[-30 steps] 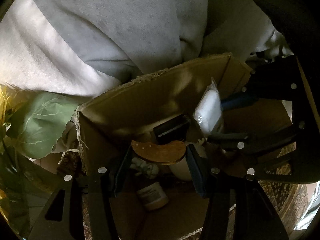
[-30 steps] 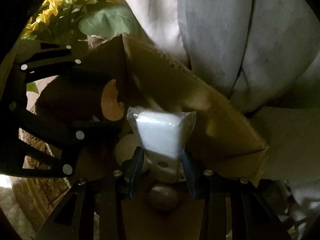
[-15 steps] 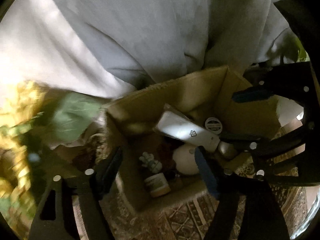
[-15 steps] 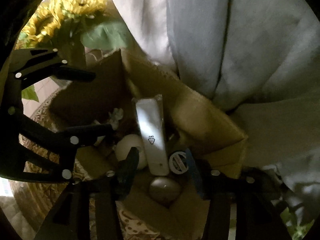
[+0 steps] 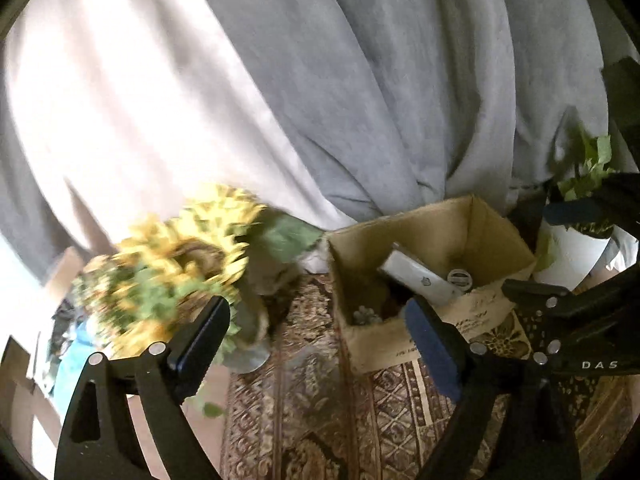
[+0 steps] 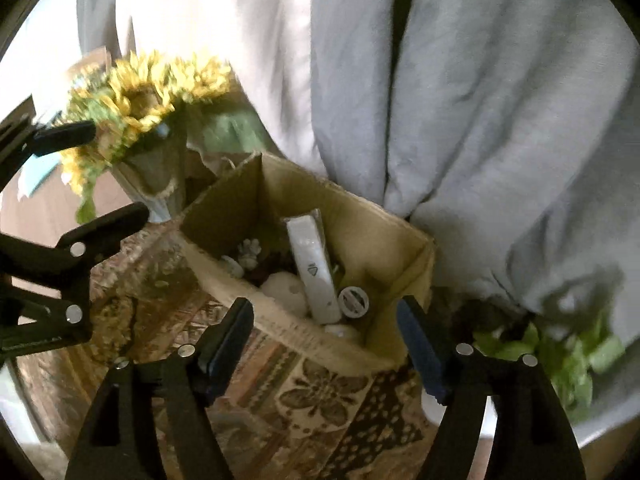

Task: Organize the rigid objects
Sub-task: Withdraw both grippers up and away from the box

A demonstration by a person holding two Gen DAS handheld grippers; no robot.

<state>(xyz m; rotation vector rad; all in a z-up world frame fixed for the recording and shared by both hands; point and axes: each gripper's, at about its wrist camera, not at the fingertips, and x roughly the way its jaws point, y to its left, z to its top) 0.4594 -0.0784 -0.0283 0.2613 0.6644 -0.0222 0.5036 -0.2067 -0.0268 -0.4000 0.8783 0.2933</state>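
So both your grippers are up out of the cardboard box [image 6: 404,240] and neither one has anything in it. The left gripper [image 5: 316,338] has just been spreading its jaws and they stand wide apart, nothing between them, just the patterned rug [image 5: 320,420] showing through the gap. Same deal with the right gripper [image 6: 326,350]: its jaws have just been opening too, empty, hanging over the near edge of the box.

The white packet [image 6: 314,266] is inside the box, leaning lengthwise toward the back wall. Right beside its lower end is a small round lid [image 6: 353,300], and on the other side a pale egg-shaped thing [image 6: 282,292] is touching it. A little pale figurine [image 6: 249,252] is farther left in the box.

Left of the box is a sunflower bunch [image 6: 136,96], blurry. Right of the box there's a leafy plant [image 5: 588,168] in a white pot [image 5: 572,252]. Behind the box hangs grey curtain fabric [image 6: 480,100].
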